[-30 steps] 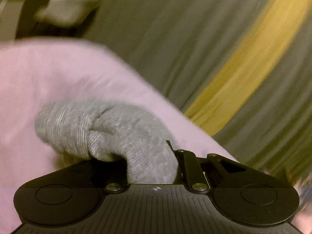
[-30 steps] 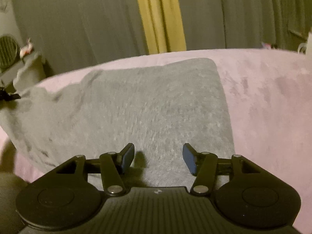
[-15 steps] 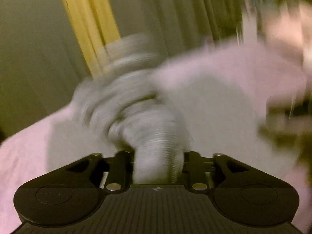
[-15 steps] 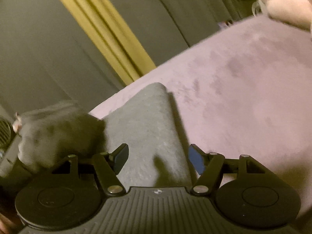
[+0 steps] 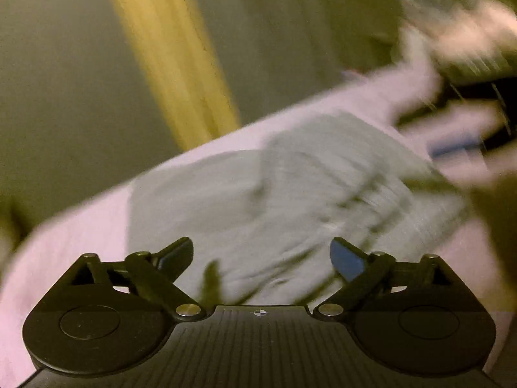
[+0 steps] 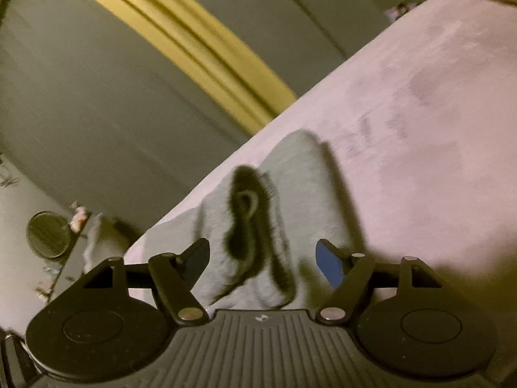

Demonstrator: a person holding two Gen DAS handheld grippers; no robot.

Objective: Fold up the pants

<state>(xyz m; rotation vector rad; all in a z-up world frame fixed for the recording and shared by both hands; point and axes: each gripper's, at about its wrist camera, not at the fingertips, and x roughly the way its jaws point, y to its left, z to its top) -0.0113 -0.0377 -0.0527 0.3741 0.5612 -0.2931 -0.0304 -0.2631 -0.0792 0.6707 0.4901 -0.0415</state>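
Note:
The grey pants [image 5: 258, 200] lie folded on the pink bed cover [image 5: 80, 242]; the left wrist view is blurred by motion. My left gripper [image 5: 261, 258] is open and empty just above the near part of the pants. In the right wrist view the pants [image 6: 290, 194] show a raised, rumpled fold with a dark shadowed hollow. My right gripper [image 6: 261, 258] is open, with its jaws on either side of that fold, not closed on it.
Grey curtains with a yellow stripe [image 6: 181, 42] hang behind the bed. A side table with a round dark object [image 6: 48, 234] stands at the left. The pink cover [image 6: 420, 129] stretches to the right. A blurred person's hand and a dark gripper [image 5: 468, 113] show at the right.
My left gripper carried a bunched part of the pants over, then opened and let it go onto the rest. The right gripper stayed open and tilted.

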